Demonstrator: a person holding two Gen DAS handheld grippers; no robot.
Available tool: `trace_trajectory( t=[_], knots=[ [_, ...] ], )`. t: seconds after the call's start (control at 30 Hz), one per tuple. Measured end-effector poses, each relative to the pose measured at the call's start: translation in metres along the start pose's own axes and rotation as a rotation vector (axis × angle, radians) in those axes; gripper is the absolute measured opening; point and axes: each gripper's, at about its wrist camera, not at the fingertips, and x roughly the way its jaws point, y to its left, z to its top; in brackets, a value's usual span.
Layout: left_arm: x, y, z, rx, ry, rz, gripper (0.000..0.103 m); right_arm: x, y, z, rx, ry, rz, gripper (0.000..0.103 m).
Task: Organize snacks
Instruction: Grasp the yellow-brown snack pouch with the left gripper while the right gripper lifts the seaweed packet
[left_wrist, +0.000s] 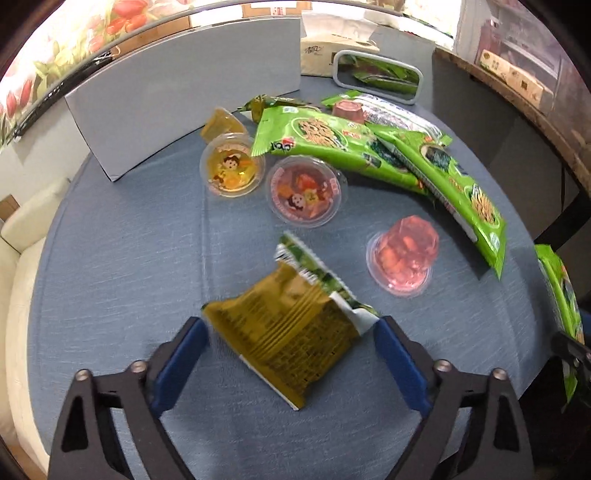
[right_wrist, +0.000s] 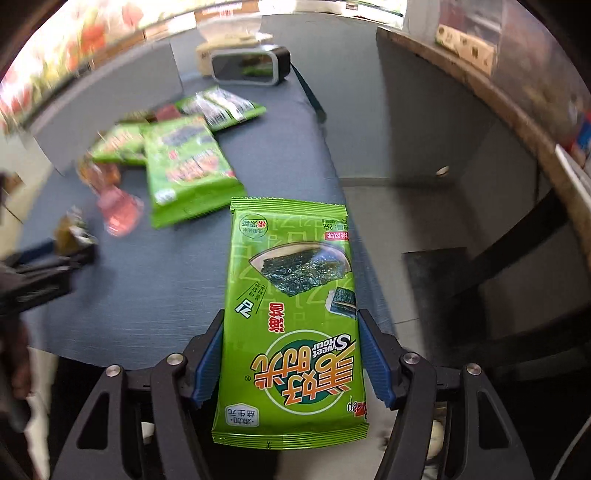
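Seaweed packet, light, slippery and crushable, sat clamped by its long edges in the right tongs past the bench edge, while the left tongs stood released astride a soft olive snack pouch lying on the bench.

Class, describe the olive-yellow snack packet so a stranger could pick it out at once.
Start at the blue tablecloth and come to its near edge, where the left gripper hovers. The olive-yellow snack packet lies flat between its open blue fingers. Unlike the bright green seaweed packs and round jelly cups beyond, it is small, squarish and dull mustard.
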Motion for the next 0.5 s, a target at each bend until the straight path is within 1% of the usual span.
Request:
trace_trajectory(
  t=[0.07,0.1,0.13,0.17,0.2,0.23,0.27,0.3,0.33,0.37,0.43,0.5],
  knots=[
    [-0.002,0.003,0.000,-0.015,-0.010,0.011,0.083,-0.012,-0.002,-0.001,0.010,-0.030,0.018,0.071],
    [-0.005,0.007,-0.001,-0.023,-0.011,0.017,0.075,-0.019,-0.002,-0.001,0.013,-0.045,0.023,0.071],
    [-0.006,0.010,0.002,-0.034,-0.010,0.028,0.060,-0.024,0.001,-0.002,0.017,-0.056,0.029,0.071],
    [-0.009,0.015,0.002,-0.046,-0.011,0.044,0.051,-0.028,0.002,-0.004,0.020,-0.065,0.039,0.071],
    [-0.010,0.021,0.003,-0.056,-0.009,0.053,0.033,-0.032,0.004,-0.004,0.022,-0.073,0.051,0.071],
    [-0.012,0.027,0.004,-0.070,-0.008,0.033,0.024,-0.030,0.008,-0.001,0.020,-0.080,0.060,0.071],
    [-0.012,0.034,0.005,-0.091,0.008,-0.029,0.022,-0.031,0.012,-0.001,0.013,-0.089,0.068,0.071],
    [-0.012,0.038,0.004,-0.104,0.016,-0.055,0.020,-0.034,0.016,-0.002,0.001,-0.095,0.075,0.071],
    [-0.013,0.042,0.003,-0.115,0.019,-0.070,0.019,-0.035,0.021,-0.002,-0.014,-0.098,0.079,0.071],
    [-0.014,0.045,0.004,-0.113,0.013,-0.077,0.018,-0.025,0.028,0.004,-0.023,-0.101,0.082,0.071],
    [-0.015,0.047,0.004,-0.113,0.008,-0.091,0.015,-0.028,0.036,0.004,-0.033,-0.105,0.098,0.071],
    [-0.017,0.050,0.003,-0.115,-0.003,-0.123,0.014,-0.030,0.043,0.004,-0.043,-0.111,0.105,0.071]
  ],
)
